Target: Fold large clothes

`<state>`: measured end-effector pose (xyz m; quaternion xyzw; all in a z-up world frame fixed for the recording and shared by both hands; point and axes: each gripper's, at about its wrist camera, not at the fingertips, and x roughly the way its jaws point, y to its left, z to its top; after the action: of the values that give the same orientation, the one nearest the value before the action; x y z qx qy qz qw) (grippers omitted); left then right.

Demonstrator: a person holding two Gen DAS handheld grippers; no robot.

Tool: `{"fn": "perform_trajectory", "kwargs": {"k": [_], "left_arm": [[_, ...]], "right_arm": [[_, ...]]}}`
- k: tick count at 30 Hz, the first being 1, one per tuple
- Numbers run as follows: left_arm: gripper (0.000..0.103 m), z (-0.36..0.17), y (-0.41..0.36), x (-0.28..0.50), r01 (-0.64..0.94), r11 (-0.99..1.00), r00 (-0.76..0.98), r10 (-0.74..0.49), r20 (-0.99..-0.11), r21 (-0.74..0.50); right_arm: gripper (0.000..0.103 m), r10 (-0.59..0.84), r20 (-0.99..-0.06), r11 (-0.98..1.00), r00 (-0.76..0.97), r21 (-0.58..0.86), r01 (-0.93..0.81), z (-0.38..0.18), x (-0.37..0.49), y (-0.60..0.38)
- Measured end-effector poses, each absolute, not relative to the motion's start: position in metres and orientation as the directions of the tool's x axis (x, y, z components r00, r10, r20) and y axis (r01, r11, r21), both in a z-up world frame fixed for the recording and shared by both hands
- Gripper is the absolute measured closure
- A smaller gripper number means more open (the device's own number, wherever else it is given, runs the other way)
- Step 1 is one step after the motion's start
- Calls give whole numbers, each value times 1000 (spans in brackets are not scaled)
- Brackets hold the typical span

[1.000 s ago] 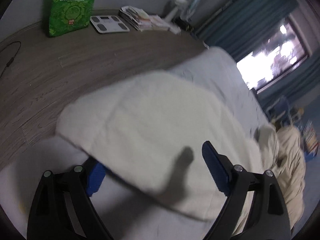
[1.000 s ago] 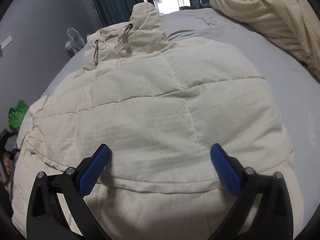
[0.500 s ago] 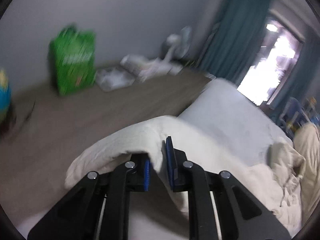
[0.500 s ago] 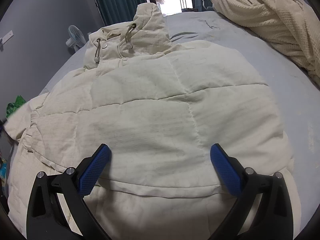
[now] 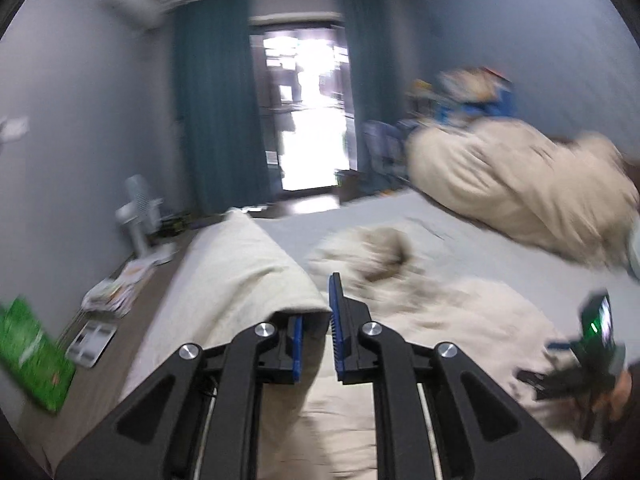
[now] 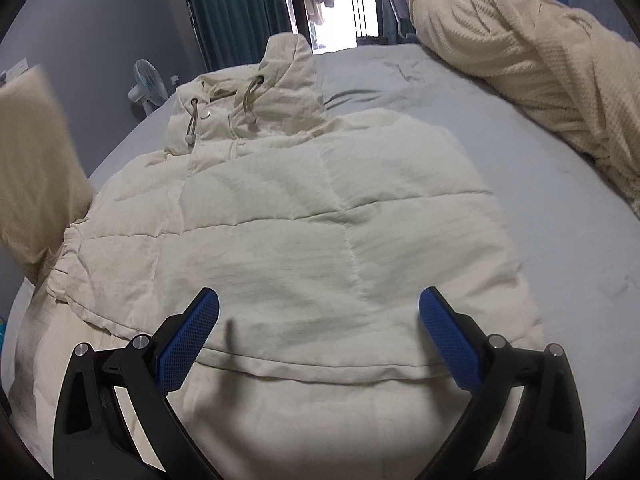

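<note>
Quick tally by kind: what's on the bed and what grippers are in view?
Cream hooded puffer jacket: 1
Cream knit blanket: 1
Hand-held gripper: 2, left hand-held gripper shut on the jacket sleeve, right hand-held gripper open
Total: 4

The left tongs (image 5: 316, 336), spread wide over the jacket (image 6: 320, 216) one second ago, are now gripping a lifted fold of its cream fabric and raising it clear of the bed (image 6: 540, 184). The left wrist view is swinging up from the floor to face the doorway (image 5: 306, 112) and curtains (image 5: 218, 112). In the right wrist view, the raised sleeve (image 6: 36, 160) is coming into sight at the left edge, where it lay flat before.
</note>
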<state>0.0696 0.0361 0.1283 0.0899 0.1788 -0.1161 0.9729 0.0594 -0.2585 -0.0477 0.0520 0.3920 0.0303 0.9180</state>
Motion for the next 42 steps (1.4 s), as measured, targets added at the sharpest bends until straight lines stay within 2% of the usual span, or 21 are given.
{"fn": "perform_trajectory", "kwargs": {"k": [4,10,14,16,18,22,30,34,37,41,42], "left_arm": [[94,84,-35,75,384,910,836,-270,-479,157],[94,9,-81,74,474,862,719,-260,-644,181],[90,-15,-65,69,487,872,615,-307,-726,44],[72,-18,-44,60,469,883,583,-335,-740,-31],[55,-15,-26,50,443,895,593,-339,-730,-56],[47,-4,15,38,357,933,646,-275,-712,-36],[47,-3,82,60,163,984,677,-166,-717,-74],[47,-16,101,75,98,995,634,-80,-769,-24],[47,-17,115,83,73,996,622,-78,-779,-41],[47,-15,128,88,54,997,624,-77,-777,-56],[47,-16,128,90,54,997,621,-75,-780,-53]], "right_arm": [[7,84,-703,994,706,104,-14,-39,51,-267],[7,54,-707,998,705,64,-13,-37,40,-282],[7,56,-705,997,707,83,5,-32,40,-288],[7,73,-704,995,707,104,0,-29,40,-286],[7,97,-698,993,709,113,-24,-25,40,-277],[7,145,-688,989,711,94,-111,-18,38,-242],[7,286,-653,935,702,30,-353,-5,26,-137],[7,290,-647,903,705,-59,-425,-9,25,-89],[7,278,-646,889,711,-108,-446,-17,28,-64],[16,248,-657,873,712,-168,-458,-27,32,-45],[27,230,-660,872,715,-187,-453,-30,33,-45]]}}
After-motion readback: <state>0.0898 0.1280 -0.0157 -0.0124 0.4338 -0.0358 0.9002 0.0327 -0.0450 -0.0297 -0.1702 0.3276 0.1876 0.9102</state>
